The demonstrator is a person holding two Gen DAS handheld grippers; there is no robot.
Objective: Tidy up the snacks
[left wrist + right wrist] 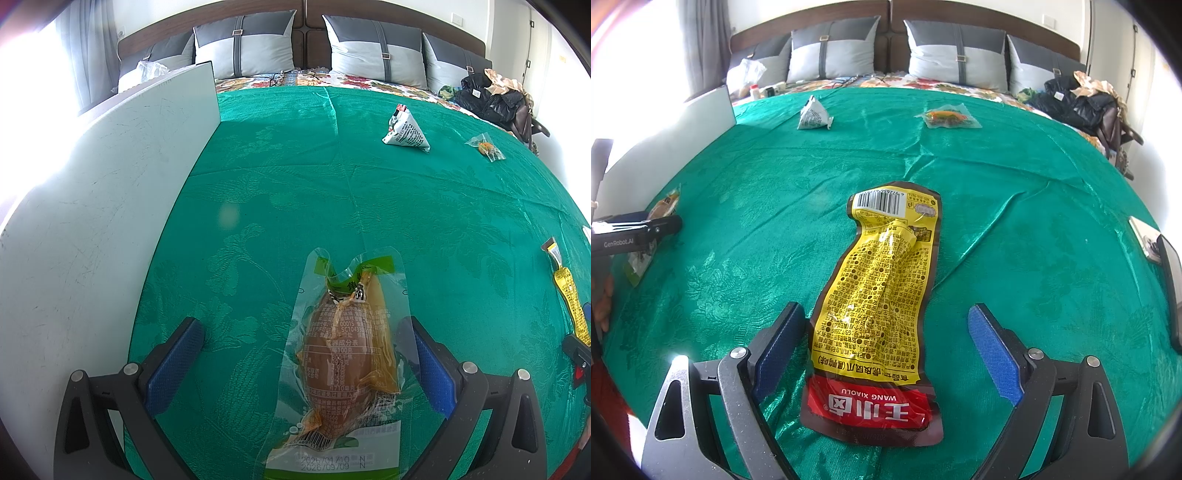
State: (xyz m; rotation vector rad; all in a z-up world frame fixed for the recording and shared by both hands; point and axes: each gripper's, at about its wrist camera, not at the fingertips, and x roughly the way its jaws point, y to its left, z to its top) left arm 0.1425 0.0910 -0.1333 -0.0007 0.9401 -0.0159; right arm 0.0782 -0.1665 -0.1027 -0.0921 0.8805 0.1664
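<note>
Currently both tools are hanging released: left tool [308, 365] straddling the clear pouch [341, 363], right tool [888, 347] straddling the yellow packet [882, 295] on the bed's green cover [1015, 258]. Light, floppy, slippery film; pinching mid-body looks safest.

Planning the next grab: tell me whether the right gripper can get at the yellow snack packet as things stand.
Probably yes. The right gripper is open, straddling the yellow snack packet, which lies flat on the green cloth with nothing over it.
</note>
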